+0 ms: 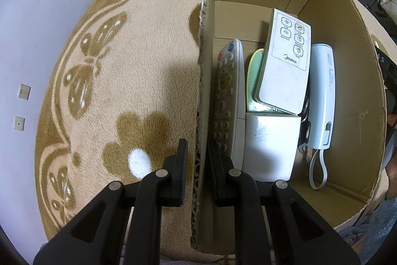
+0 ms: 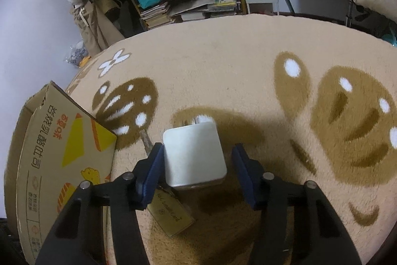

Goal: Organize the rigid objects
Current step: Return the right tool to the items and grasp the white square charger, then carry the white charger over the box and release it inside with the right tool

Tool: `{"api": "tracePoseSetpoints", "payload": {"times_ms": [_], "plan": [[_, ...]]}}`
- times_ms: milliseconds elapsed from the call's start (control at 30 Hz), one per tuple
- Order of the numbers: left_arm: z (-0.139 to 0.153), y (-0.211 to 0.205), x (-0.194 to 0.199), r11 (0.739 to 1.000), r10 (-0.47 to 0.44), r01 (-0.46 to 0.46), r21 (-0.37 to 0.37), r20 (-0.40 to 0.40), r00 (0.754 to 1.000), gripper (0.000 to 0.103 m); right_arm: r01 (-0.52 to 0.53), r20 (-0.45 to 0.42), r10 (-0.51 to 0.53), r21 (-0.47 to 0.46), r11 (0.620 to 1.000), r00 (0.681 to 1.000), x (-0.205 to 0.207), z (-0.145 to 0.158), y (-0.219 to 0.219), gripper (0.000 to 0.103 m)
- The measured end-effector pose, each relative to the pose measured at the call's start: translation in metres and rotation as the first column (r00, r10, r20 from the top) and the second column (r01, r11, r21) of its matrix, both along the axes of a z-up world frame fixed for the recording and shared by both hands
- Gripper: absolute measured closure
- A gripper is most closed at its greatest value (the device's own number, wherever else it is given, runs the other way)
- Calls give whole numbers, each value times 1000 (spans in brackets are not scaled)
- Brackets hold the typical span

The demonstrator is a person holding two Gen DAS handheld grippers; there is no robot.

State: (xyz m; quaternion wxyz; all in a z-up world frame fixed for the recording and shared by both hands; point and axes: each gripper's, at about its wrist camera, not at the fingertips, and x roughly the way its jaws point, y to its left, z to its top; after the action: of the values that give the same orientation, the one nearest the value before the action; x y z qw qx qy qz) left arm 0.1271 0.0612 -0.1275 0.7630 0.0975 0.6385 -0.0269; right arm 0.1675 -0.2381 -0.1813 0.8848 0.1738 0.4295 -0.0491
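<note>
On the beige fleece blanket with brown butterfly and flower shapes (image 1: 139, 71), an open brown cardboard box (image 1: 347, 81) stands with its near wall edge-on in the left wrist view. The left gripper (image 1: 197, 165) straddles that wall: one black finger sits outside over the blanket, the other inside the box, and the jaws are drawn in close on the corrugated edge, clamping it. Inside the box lie a long white remote control with numbered keys (image 1: 227, 101) against the gripped wall, a white square charger block (image 1: 270, 145) beside it, a white Midea remote with six round-cornered buttons (image 1: 285, 63) tilted on top of a pale green flat item (image 1: 254, 71) (what that item is cannot be told), and a light blue cylindrical device with a white wrist loop (image 1: 322, 96) along the far side.

In the right wrist view, the right gripper (image 2: 198, 165) is spread wide around a white rounded-square plug adapter (image 2: 194, 155) resting on the blanket; the left blue pad touches or nearly touches it, the right pad stands clear, so nothing is grasped. A gold rectangular tag on a key (image 2: 171, 217) lies beneath the left finger. The box's printed outer side (image 2: 64, 165) stands just to the left.
</note>
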Motion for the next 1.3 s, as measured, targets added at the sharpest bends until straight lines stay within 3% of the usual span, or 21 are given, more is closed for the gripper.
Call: {"api": "tracePoseSetpoints", "payload": {"times_ms": [67, 133, 500, 767, 1300], "plan": [[0, 0, 0, 1000, 1, -1, -1, 0, 1000, 87, 17, -1, -17, -21, 1000, 1000, -2, -1, 0, 43], [0, 0, 0, 1000, 2, -2, -1, -1, 1000, 87, 23, 5, -22, -24, 999, 1000, -5, -3, 0, 51], [0, 0, 0, 1000, 0, 0, 1, 0, 1000, 87, 50, 14, -50, -10, 999, 999, -15, 1, -9, 51], [0, 1, 1, 1000, 3, -3, -1, 1, 1000, 87, 31, 20, -30, -64, 997, 999, -18, 12, -3, 52], [0, 1, -1, 1000, -4, 4, 3, 6, 1000, 87, -93, 172, 98, -39, 995, 980, -29, 85, 42, 52]]}}
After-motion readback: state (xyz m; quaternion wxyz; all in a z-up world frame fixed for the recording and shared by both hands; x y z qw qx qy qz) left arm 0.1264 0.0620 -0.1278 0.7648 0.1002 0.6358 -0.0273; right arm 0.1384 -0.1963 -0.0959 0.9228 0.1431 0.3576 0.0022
